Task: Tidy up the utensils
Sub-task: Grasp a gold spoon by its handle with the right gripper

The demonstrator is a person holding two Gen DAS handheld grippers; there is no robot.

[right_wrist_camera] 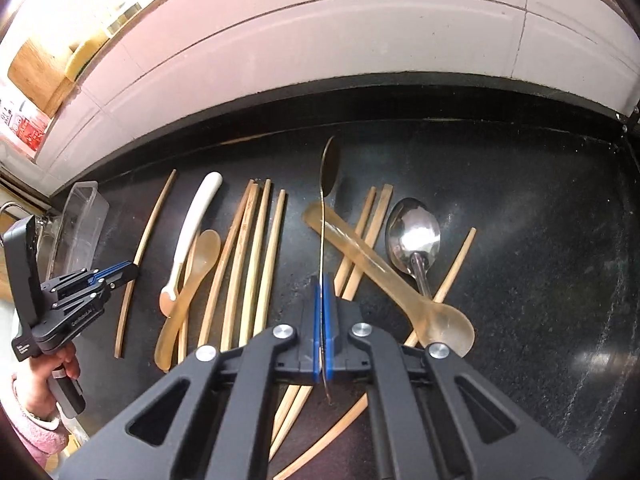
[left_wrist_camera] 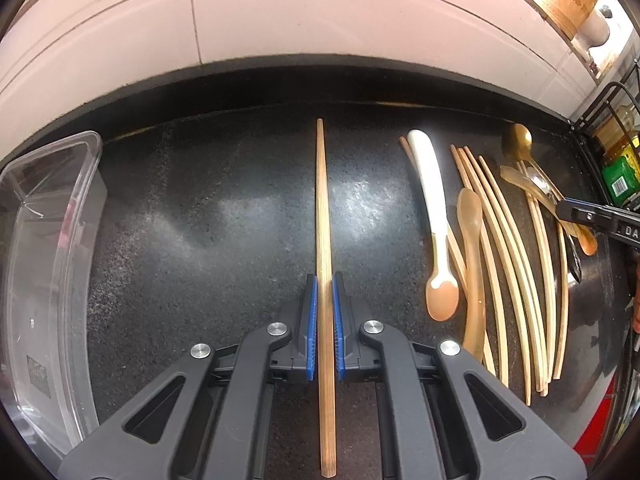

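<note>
Clear plastic box (left_wrist_camera: 44,248) sits at far left on the black counter (left_wrist_camera: 208,208), open side up.

Left gripper (left_wrist_camera: 324,280): fingers (left_wrist_camera: 311,320) pinched narrow on a single wooden chopstick (left_wrist_camera: 323,200). Its long axis runs straight along the fingers, far tip pointing at the tiled wall (left_wrist_camera: 280,12), near end sticking back past the pads. Seen from the right wrist, that chopstick crosses the blue finger tips, held off from the pile.

Next over, loose on the counter: white-handled spoon (left_wrist_camera: 430,208), bowl toward the viewer, and an amber spoon (left_wrist_camera: 472,240) beside it, then a fan of chopsticks (left_wrist_camera: 504,264) all lying roughly parallel, lengthwise away from the viewer.

Right gripper (right_wrist_camera: 322,284): fingers (right_wrist_camera: 329,320) closed tight on a thin gold metal spoon (right_wrist_camera: 325,200), gripped edge-on by the handle. Long axis in line with the fingers, bowl at the far end toward the wall, handle end poking out behind the pads. It crosses over a translucent spoon (right_wrist_camera: 384,276) lying diagonally. Steel spoon (right_wrist_camera: 414,236) rests just right of that, bowl up.
</note>
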